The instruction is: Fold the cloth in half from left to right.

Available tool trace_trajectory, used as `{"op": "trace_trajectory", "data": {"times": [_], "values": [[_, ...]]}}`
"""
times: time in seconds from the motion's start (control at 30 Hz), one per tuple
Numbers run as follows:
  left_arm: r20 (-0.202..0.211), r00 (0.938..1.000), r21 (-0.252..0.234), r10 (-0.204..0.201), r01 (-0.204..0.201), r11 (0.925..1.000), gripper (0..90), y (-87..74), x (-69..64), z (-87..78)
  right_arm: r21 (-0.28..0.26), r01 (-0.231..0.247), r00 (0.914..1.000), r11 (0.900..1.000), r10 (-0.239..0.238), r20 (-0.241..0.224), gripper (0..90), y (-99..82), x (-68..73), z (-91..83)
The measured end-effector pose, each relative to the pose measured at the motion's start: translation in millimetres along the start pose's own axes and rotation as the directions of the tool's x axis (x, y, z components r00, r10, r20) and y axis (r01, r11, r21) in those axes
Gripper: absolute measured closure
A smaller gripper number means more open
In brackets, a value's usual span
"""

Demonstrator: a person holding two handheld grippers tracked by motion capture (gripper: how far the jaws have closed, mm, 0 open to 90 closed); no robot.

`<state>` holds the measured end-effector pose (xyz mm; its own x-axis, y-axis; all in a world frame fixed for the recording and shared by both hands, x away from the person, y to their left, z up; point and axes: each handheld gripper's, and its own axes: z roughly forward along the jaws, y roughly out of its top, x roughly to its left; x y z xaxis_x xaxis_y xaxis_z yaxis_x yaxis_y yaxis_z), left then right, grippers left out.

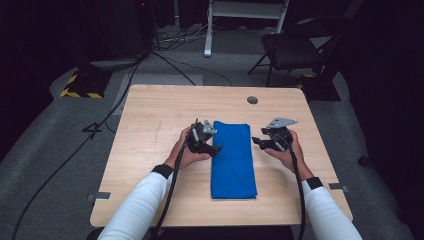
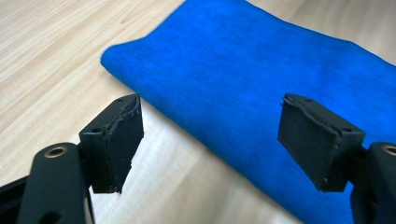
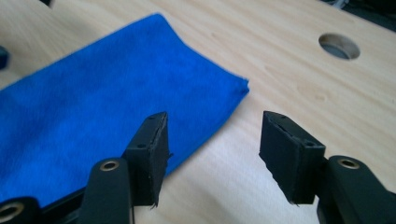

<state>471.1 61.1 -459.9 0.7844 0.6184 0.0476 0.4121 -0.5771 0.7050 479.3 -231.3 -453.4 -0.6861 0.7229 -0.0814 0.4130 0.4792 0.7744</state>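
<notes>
Blue towel [image 2: 261, 84] cut off by the right and bottom edges in the left gripper view; its far end blurred there. In the right gripper view the towel [image 3: 93, 107] runs off the left edge, near end not visible. High view: left tongs [image 1: 216, 148] tips too small and dark to read against the towel edge. Right tongs [image 1: 256, 141] tips equally tiny. Surface [image 1: 165, 107] front edge hidden behind white sleeves [image 1: 137, 207]. Background beyond the surface too dark to tell.
</notes>
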Motion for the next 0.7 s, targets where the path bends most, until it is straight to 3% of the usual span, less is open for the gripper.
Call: {"op": "trace_trajectory", "data": {"times": [0.13,0.3,0.5,0.7], "values": [[-0.029,0.9996,0.009,-0.001,0.002,1.0000,22.3,9.6,9.3,11.4,0.022,-0.009,0.9999,0.9997,0.009,0.005,43.1,8.3,-1.4,13.1],[-0.040,0.9977,-0.004,-0.054,0.054,0.9985,21.9,20.7,21.1,27.3,0.052,-0.018,0.9997,0.9985,0.017,0.016,43.4,17.2,-3.1,31.6],[-0.075,0.9937,0.037,-0.083,0.086,0.9956,21.8,24.9,27.4,47.7,0.088,-0.018,0.9996,0.9960,0.016,0.024,42.4,21.7,-4.4,50.3],[-0.122,0.9904,0.064,-0.066,0.074,0.9952,23.0,22.3,31.7,57.8,0.124,-0.038,0.9992,0.9916,0.037,0.015,39.9,20.2,-2.6,66.7]]}}
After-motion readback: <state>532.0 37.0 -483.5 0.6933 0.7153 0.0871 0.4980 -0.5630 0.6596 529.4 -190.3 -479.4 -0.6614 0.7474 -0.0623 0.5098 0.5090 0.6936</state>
